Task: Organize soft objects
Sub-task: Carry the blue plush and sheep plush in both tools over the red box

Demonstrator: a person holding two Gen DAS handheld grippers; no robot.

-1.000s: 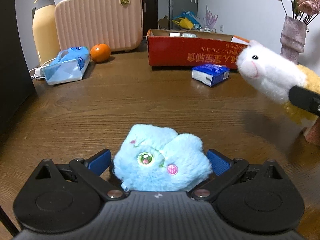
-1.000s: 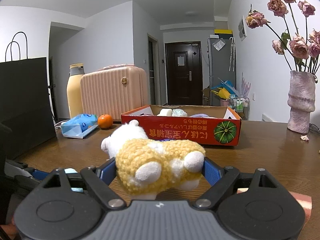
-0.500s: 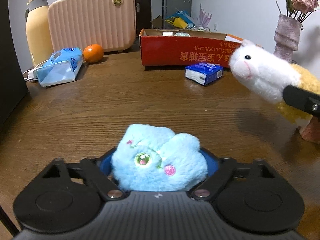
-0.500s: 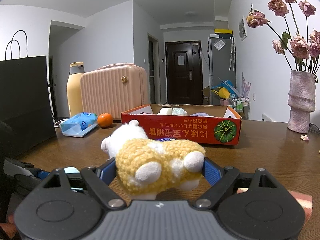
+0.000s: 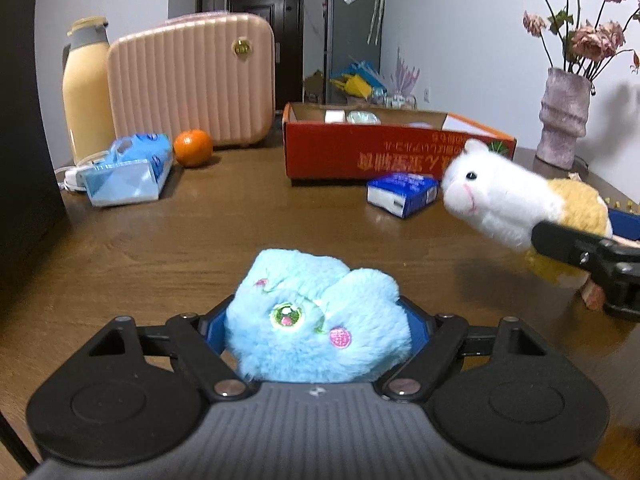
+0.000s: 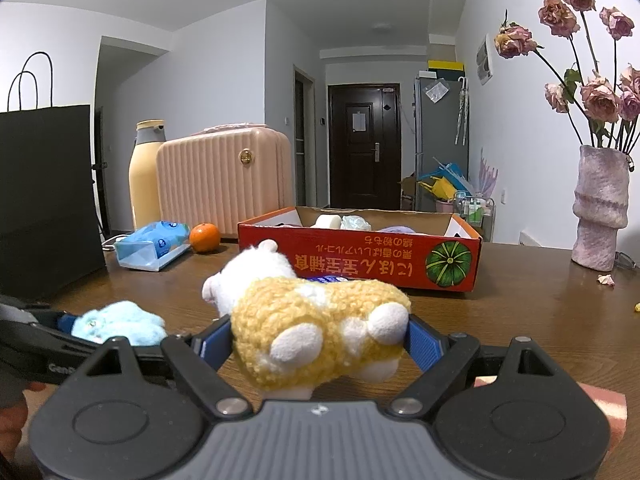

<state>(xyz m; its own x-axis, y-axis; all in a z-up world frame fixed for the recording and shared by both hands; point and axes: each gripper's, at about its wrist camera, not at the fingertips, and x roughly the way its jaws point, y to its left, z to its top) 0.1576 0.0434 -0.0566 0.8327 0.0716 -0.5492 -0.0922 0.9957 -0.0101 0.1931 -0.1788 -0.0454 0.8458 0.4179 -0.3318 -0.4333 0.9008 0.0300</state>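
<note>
A fluffy light-blue plush toy (image 5: 304, 280) sits between the blue pads of my left gripper (image 5: 316, 322), which is shut on it low over the brown table (image 5: 200, 240). My right gripper (image 6: 318, 340) is shut on a yellow and white plush lamb (image 6: 312, 320), held above the table. In the left wrist view the lamb (image 5: 500, 204) hangs at the right, its white head pointing left. From the right wrist view the blue plush (image 6: 120, 322) lies low at the left. A red cardboard box (image 6: 360, 256) stands open behind, with a few soft things inside.
A small blue tissue pack (image 5: 402, 194) lies in front of the box. At the back left are a blue tissue bag (image 5: 128, 172), an orange (image 5: 193, 148), a pink case (image 5: 192, 80) and a yellow flask (image 5: 86, 88). A flower vase (image 6: 600, 208) stands right, a black bag (image 6: 44, 192) left.
My left gripper's jaws, wide apart on either side of the blue plush a second ago, have closed onto it, and its view has tipped upward a little. The right gripper and lamb have not moved.
</note>
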